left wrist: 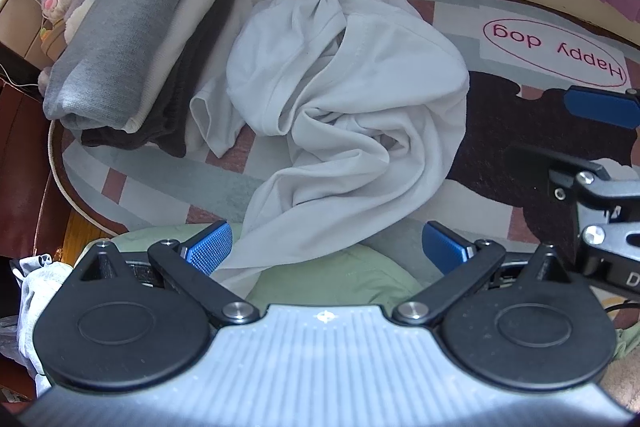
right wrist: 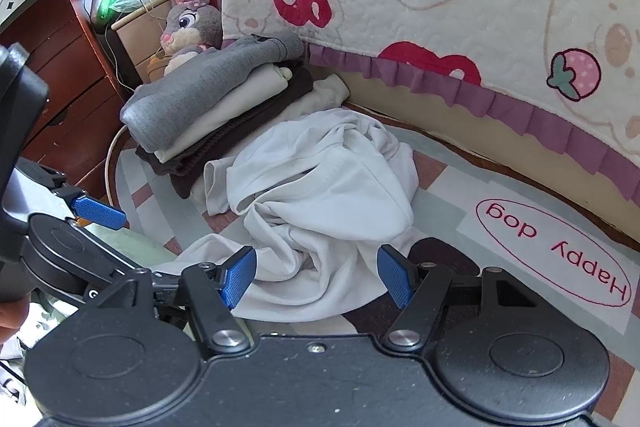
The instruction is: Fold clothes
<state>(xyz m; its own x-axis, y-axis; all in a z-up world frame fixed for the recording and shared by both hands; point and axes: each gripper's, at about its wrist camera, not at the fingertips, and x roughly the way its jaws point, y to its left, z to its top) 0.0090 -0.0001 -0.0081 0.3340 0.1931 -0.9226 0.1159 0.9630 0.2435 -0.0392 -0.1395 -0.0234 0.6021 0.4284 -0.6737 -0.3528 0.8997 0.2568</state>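
Lying crumpled on the rug (left wrist: 500, 27), the white garment (left wrist: 340, 75) sits just right of a folded stack (left wrist: 132, 39) by the bed, one tail trailing near. Both the left gripper (left wrist: 326, 243) and right gripper (right wrist: 316, 275) hover over its near edge, jaws spread, holding nothing. To my eye, pinching a hem or shoulder seam, not bunched cloth, would let it shake out flat.
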